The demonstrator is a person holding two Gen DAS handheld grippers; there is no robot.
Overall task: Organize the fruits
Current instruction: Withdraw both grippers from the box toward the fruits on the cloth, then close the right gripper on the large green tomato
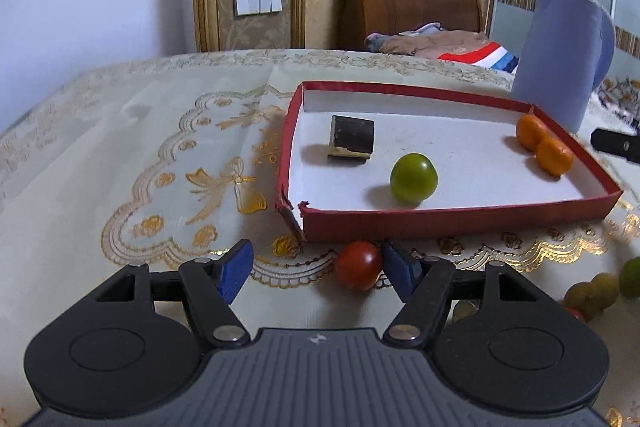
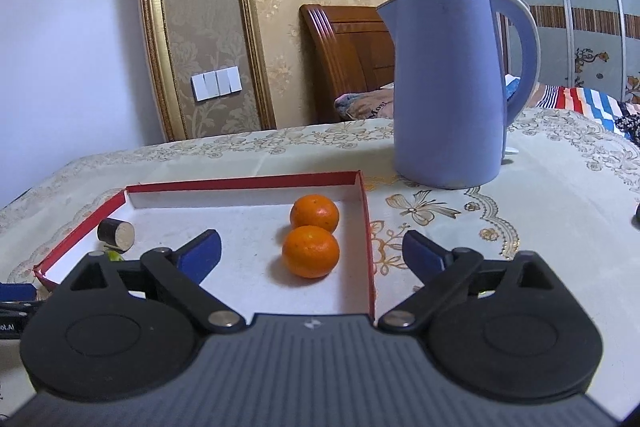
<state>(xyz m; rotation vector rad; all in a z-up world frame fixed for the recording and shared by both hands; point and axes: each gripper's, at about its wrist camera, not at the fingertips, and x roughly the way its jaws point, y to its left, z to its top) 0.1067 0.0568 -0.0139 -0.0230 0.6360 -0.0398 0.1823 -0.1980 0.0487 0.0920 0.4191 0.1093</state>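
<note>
A red-walled tray (image 1: 440, 223) with a white floor holds a green fruit (image 1: 413, 177), two oranges (image 1: 554, 155) and a dark cylinder piece (image 1: 352, 141). In front of the tray a small red fruit (image 1: 358, 265) lies on the tablecloth. My left gripper (image 1: 318, 269) stands open around it: the fruit sits against the right blue pad (image 1: 400, 269), with a wide gap to the left pad. My right gripper (image 2: 311, 240) is open wide above the tray (image 2: 240, 183), and the two oranges (image 2: 311, 251) lie side by side just ahead between its fingers, untouched.
A tall blue kettle (image 2: 448, 87) stands behind the tray's right corner. Several green and yellowish fruits (image 1: 600, 291) lie on the cloth right of my left gripper. The tray's near-left corner (image 1: 290, 211) is torn. The table's far edge meets a wall and a bed.
</note>
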